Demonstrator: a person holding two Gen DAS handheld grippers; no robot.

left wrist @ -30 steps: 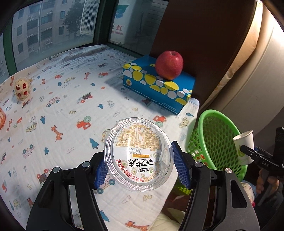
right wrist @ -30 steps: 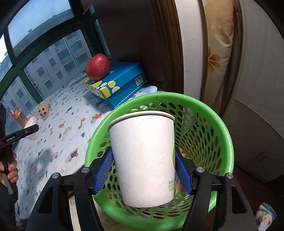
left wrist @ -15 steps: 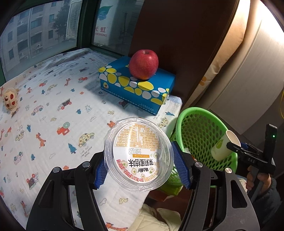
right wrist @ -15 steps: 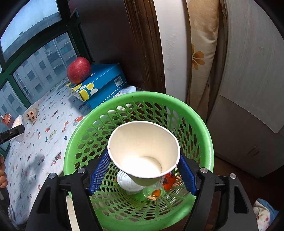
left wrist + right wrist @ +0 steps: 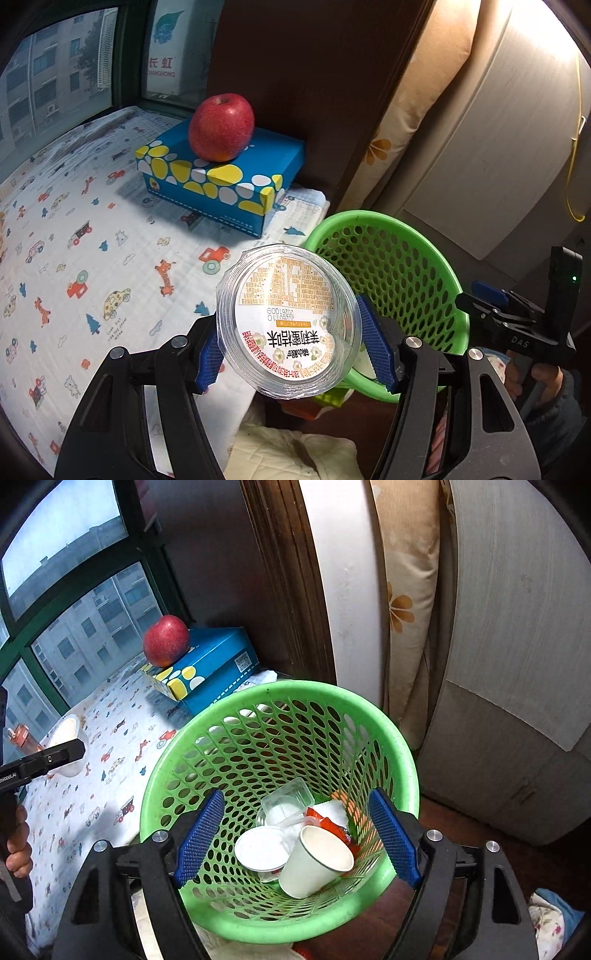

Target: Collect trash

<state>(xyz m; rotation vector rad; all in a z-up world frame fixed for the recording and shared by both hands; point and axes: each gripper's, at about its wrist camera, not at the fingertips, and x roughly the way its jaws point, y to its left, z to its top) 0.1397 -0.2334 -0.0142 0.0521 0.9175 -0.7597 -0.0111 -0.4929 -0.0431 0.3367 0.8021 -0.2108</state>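
left gripper [image 5: 291, 352] clamps clear lid [image 5: 288, 325] over cloth [image 5: 92, 236] edge, just beside basket [image 5: 424, 254] | step: carry lid past the near rim, tilt, then release (thin plastic may cling to pads) | right gripper [image 5: 297, 840] spread wide, empty, above basket; cup [image 5: 314, 860] lies inside

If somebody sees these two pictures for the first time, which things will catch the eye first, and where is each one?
In the left wrist view, the left gripper clamps a clear plastic container with an orange printed label, held near the green basket. In the right wrist view, the open right gripper hangs over that basket, where a white paper cup lies tilted among other trash. Behind, a red apple sits on a blue spotted box.
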